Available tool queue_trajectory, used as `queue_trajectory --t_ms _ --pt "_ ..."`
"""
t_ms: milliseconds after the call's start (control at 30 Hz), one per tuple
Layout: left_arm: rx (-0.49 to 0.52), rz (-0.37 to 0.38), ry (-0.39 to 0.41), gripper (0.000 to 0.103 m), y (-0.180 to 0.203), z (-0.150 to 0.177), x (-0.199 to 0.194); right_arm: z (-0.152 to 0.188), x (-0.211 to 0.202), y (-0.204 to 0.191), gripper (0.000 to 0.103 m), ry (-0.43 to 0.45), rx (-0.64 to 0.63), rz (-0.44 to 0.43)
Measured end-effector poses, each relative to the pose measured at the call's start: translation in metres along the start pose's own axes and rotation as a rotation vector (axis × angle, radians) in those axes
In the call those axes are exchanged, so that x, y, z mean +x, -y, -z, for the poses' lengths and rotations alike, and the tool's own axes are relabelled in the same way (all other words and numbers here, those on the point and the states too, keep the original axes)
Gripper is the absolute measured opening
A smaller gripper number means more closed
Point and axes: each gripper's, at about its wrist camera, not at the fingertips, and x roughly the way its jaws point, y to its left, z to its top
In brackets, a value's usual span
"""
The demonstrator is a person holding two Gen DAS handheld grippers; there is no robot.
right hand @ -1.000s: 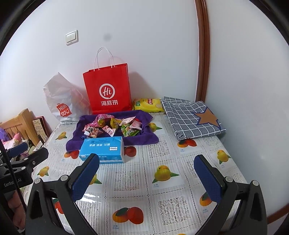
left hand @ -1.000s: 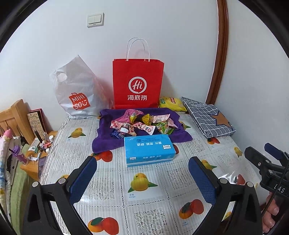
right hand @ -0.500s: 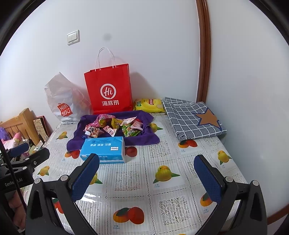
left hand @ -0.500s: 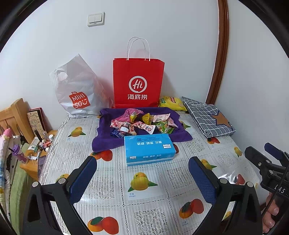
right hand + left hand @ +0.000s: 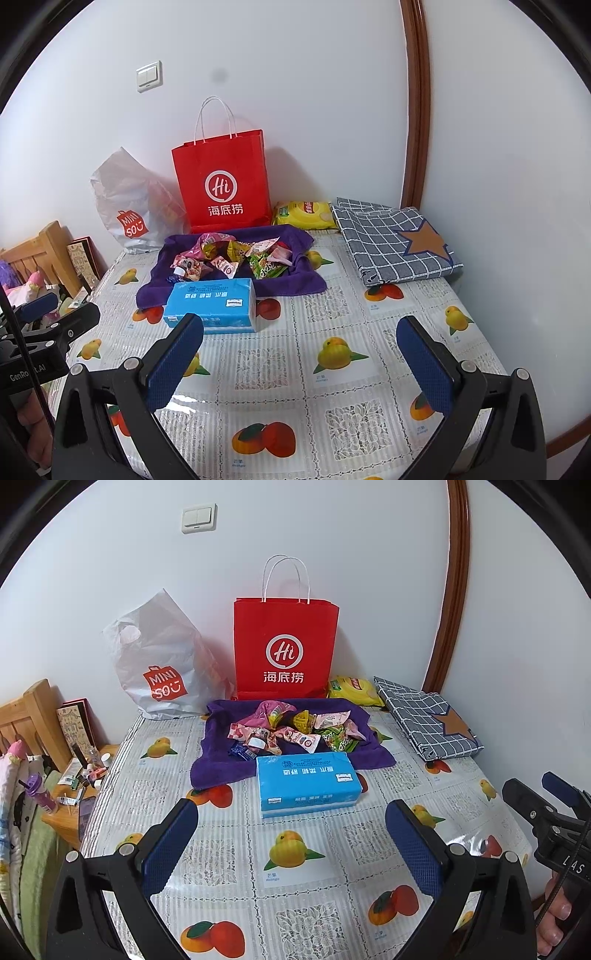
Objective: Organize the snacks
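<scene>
Both the left tool (image 5: pixel 291 843) and the right tool (image 5: pixel 299 354) were held wide apart and empty. A pile of small wrapped snacks (image 5: pixel 291 731) was seen well ahead of them, behind a blue tissue pack (image 5: pixel 308 784).

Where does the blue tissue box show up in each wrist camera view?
Left wrist: the blue tissue box sits centre frame, overlapping the purple towel's front edge.
Right wrist: the same box sits left of centre.
Shared landmark: the red paper bag against the wall behind it.

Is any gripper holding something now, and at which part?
Nothing is held. The left gripper and right gripper are both open and empty above the table.
</scene>
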Motion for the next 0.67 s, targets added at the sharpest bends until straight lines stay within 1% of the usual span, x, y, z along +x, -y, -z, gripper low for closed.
queue_trajectory --t_ms 667 --pt "-0.002 -0.002 0.004 0.103 0.0005 0.0012 0.0000 -0.0003 -0.0015 -0.0036 0.103 0.003 -0.002 -0.001"
